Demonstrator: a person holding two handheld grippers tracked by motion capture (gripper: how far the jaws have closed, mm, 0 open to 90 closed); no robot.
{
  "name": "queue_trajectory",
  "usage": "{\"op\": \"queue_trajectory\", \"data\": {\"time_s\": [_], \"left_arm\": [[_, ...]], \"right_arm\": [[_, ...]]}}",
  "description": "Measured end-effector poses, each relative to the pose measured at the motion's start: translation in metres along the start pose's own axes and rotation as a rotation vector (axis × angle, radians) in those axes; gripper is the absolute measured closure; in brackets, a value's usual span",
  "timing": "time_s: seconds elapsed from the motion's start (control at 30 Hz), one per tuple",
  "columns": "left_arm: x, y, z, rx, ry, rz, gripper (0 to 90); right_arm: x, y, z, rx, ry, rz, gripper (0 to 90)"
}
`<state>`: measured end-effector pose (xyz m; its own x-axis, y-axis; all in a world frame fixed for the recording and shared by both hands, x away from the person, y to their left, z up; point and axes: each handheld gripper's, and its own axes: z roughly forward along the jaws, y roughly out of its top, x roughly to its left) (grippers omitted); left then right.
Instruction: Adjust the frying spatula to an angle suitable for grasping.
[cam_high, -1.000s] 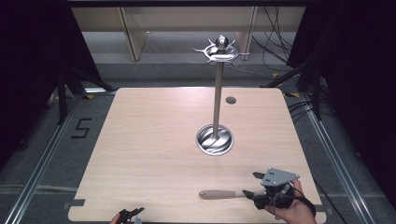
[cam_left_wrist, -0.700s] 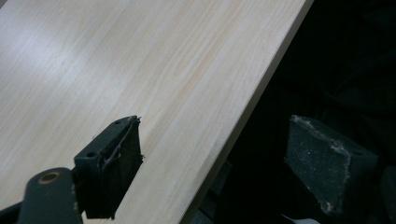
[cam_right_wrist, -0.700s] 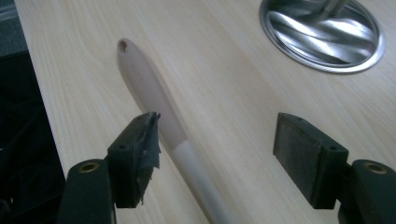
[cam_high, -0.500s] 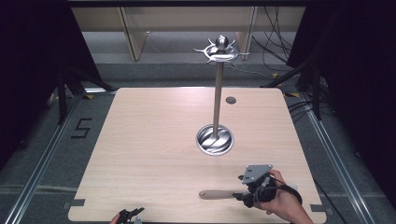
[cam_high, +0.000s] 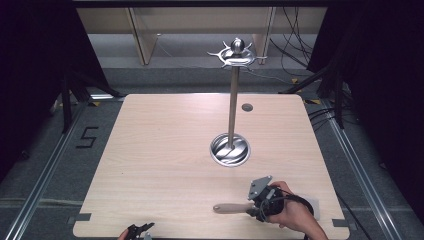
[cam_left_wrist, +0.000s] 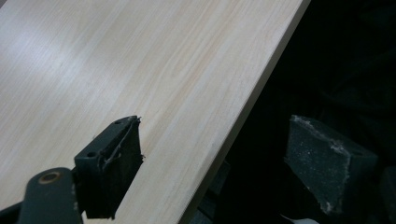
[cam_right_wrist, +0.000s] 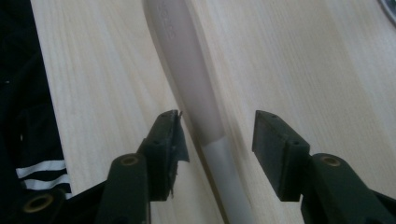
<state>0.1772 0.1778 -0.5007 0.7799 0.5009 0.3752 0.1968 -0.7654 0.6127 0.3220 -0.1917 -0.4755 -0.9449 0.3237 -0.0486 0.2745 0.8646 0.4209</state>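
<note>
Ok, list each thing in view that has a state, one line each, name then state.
Wooden-handled utensil: lying flat on the table, its handle between the right gripper's jaws, not yet clamped.
Right gripper: open, jaws just been closing, astride the handle.
Left gripper: open, nothing between its jaws, at the table edge.
Metal stand: upright on its round base, hooks at the top bare.
Table: level.

— What's that between the tongs?

— A utensil handle (cam_right_wrist: 196, 98), pale wood, lying flat. It runs straight out ahead of the tips, swelling, then curving off; its slimmer, whiter neck passes back between them, nearer one tip.

— Upright?

— No, flat.
</note>
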Motion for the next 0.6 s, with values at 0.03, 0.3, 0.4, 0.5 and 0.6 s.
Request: {"op": "queue_trajectory", "data": {"time_s": [0.03, 0.3, 0.4, 0.5, 0.6], "left_arm": [[0.0, 0.0, 0.0, 0.0, 0.0, 0.0, 17.6], [-0.0005, 0.0004, 0.0002, -0.002, 0.002, 0.0, 17.6], [0.0, 0.0001, -0.0001, -0.003, -0.003, -0.003, 17.6], [0.0, 0.0002, -0.0001, -0.004, -0.003, -0.004, 17.6], [-0.0001, 0.0001, 0.0, -0.003, -0.002, -0.003, 17.6]], "right_arm": [[0.0, 0.0, 0.0, 0.0, 0.0, 0.0, 53.3], [-0.0009, 0.0063, 0.0014, 0.099, 0.009, -0.056, 61.3], [-0.0027, 0.0096, 0.0051, 0.118, 0.021, -0.079, 63.8], [0.002, 0.0099, 0.0069, 0.157, -0.004, -0.014, 64.5], [-0.0005, 0.0099, 0.0071, 0.138, 0.021, -0.065, 68.0]]}}
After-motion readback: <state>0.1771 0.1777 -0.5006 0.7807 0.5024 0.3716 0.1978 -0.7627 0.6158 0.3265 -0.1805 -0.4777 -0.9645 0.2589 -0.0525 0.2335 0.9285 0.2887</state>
